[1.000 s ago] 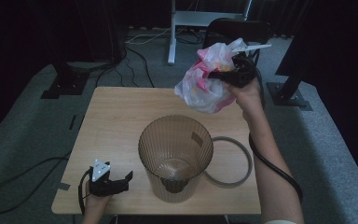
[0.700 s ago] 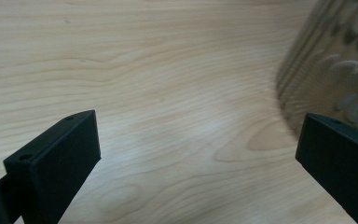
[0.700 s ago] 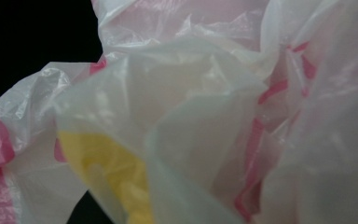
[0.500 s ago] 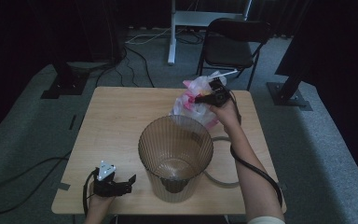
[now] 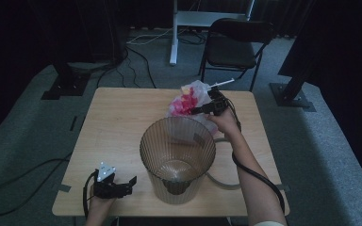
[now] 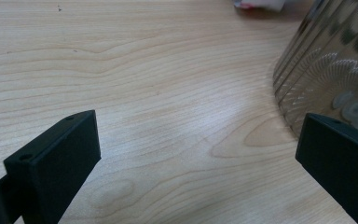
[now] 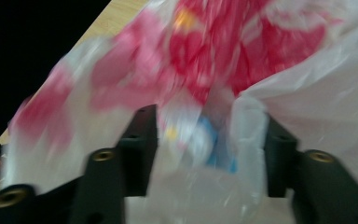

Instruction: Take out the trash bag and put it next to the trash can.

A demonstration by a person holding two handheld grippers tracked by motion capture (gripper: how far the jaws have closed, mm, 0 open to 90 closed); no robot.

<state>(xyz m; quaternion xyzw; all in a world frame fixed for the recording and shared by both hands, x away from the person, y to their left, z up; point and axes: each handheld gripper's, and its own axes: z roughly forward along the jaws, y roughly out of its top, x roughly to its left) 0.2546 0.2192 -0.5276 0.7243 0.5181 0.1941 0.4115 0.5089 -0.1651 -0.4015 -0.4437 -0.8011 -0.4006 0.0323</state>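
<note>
Dark carpeted floor (image 5: 33, 141) surrounds the light wooden table (image 5: 118, 127) on all sides, with a black chair (image 5: 235, 42) and a white desk leg (image 5: 173, 33) standing beyond the far edge. The near-left half of the tabletop lies bare, open room from the left edge to the bin. A ribbed translucent bin (image 5: 177, 157) stands upright near the front centre, mouth open, with a loose ring (image 5: 226, 181) lying on the table at its right foot. The plastic bag (image 5: 188, 106), white with red and pink print, sits on the table just behind the bin. The right gripper (image 5: 202, 110) is extended over it from the right; its jaws have just been opening and stand partly apart, bag film bunched between them in the right gripper view. The left gripper (image 5: 129, 181) rests at the front-left corner, jaws wide, holding nothing, the bin wall just beside one jaw.
</note>
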